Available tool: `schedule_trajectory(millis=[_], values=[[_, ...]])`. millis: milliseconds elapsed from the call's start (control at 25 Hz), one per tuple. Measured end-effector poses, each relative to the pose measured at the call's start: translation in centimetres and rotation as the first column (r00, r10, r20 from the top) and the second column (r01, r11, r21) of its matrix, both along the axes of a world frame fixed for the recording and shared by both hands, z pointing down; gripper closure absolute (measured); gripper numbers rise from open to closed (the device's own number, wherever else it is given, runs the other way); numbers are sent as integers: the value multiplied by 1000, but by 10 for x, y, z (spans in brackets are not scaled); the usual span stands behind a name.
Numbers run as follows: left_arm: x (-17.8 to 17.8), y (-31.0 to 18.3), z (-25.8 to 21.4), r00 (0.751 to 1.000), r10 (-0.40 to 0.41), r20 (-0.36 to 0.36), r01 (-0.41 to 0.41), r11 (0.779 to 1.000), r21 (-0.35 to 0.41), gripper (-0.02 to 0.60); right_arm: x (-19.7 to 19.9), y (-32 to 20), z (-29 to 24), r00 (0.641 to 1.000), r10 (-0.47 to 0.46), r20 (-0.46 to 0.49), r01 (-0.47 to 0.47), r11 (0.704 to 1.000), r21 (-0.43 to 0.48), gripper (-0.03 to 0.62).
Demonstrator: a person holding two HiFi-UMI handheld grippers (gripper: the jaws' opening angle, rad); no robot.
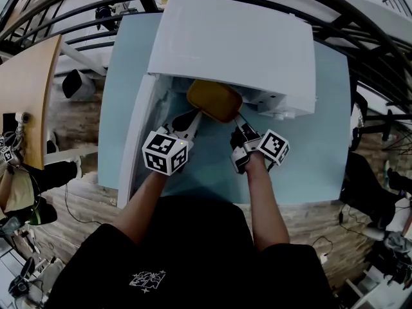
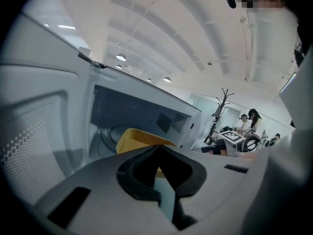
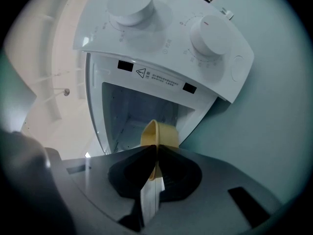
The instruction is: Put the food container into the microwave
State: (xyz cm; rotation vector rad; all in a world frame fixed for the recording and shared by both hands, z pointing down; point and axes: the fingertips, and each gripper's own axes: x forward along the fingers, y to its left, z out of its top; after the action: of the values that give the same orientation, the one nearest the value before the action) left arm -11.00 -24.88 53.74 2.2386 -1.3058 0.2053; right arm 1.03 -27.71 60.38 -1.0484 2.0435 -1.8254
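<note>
- The yellow container (image 1: 214,100) is at the microwave's (image 1: 238,44) open mouth, far end inside and near end out over the table (image 1: 322,140).
- My left gripper (image 1: 188,121) is pinched shut on its near-left rim and my right gripper (image 1: 239,125) on its near-right rim. I judge that the two grips keep it level.
- The door (image 1: 137,131) stands open on my left, out of the way.
- Next, I'd say, comes pushing it deeper in before letting go.
</note>
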Motion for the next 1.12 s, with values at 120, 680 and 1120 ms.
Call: schedule_trajectory(millis=[120, 680, 1120], values=[[1, -5, 1, 1000, 0, -1, 0, 1000, -2, 575, -2, -8, -1, 1000, 10, 9, -10, 1000, 3, 570], [2, -18, 6, 1000, 2, -6, -2, 1000, -3, 575, -18, -35, -5, 996, 73, 52, -73, 997, 10, 570], [3, -25, 9, 1000, 7, -11, -7, 1000, -6, 575, -22, -51, -5, 992, 110, 64, -111, 994, -1, 570]])
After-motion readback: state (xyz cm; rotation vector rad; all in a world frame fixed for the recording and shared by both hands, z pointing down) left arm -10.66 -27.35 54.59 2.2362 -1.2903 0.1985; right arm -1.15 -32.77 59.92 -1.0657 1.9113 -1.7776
